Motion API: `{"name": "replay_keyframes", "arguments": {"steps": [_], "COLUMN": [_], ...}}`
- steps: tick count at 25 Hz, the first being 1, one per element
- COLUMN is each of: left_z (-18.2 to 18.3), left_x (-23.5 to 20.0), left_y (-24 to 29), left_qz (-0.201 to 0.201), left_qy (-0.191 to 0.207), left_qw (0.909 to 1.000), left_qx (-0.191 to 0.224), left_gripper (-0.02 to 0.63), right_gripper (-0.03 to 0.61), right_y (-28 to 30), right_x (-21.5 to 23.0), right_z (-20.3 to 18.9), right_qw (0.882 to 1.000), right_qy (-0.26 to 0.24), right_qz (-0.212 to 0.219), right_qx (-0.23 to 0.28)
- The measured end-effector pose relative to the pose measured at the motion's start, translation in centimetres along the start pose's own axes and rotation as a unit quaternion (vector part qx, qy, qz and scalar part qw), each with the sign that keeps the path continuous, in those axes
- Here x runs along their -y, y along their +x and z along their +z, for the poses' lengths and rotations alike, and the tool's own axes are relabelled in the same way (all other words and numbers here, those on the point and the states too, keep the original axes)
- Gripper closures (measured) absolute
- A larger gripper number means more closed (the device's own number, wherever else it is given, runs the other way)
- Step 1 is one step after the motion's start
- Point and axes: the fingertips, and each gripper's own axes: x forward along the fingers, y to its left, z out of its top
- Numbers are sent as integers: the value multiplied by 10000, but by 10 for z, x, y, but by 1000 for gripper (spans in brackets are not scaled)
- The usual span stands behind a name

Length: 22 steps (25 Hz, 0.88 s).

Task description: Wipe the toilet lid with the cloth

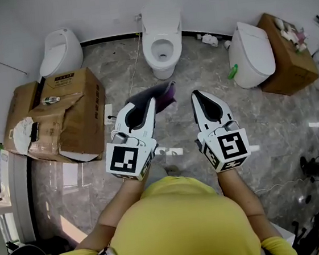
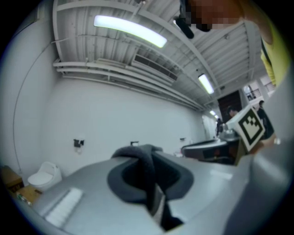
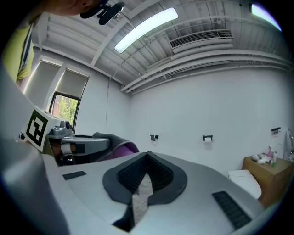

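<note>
Over marble floor point(image 1: 113, 72), cloth point(image 1: 160, 94) lengthwise toward toilet point(image 1: 161, 44)

Both forearms point(image 1: 118, 206) stretched fwd from yellow short sleeves, side by side and level, aimed at the white ceramic toilet point(image 1: 149, 46) by the wall. L grey-and-white two-jaw gripper point(image 1: 149, 103) sits short of that toilet, a bit to its left. Its jaws are clamped on a dark grey cloth w/ purple underside point(image 1: 164, 93), which bunches past the tips toward the toilet. R grey-and-white two-jaw gripper point(image 1: 197, 95) is near it, a bit to the toilet's right, jaws pressed together w/ nothing btwn them. Marker cubes point(image 1: 123, 159) at each gripper's back end, farthest from the toilet. The two grippers are apart, not touching.
</note>
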Motion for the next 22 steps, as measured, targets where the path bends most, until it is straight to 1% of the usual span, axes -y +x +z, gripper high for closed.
{"name": "replay_keyframes", "arguments": {"steps": [8, 13, 18, 22], "left_z": [-1, -8, -18, -27], "left_x": [-15, -32, -60, -95], "left_y": [9, 30, 69, 110], "left_qz": [189, 167, 100, 58], "left_qy": [17, 1, -99, -165], "left_qw": [9998, 9999, 9999, 9998], "left_qx": [-3, 3, 0, -29], "left_gripper": [597, 597, 597, 597], "right_gripper": [561, 561, 561, 561], "right_y": [12, 35, 78, 133], "right_x": [12, 22, 39, 60], "right_z": [-1, -7, -13, -12], "right_qw": [10000, 10000, 10000, 9999], "right_qy": [76, 43, 6, 33], "right_qz": [24, -12, -35, -36], "right_qx": [57, 22, -70, -95]}}
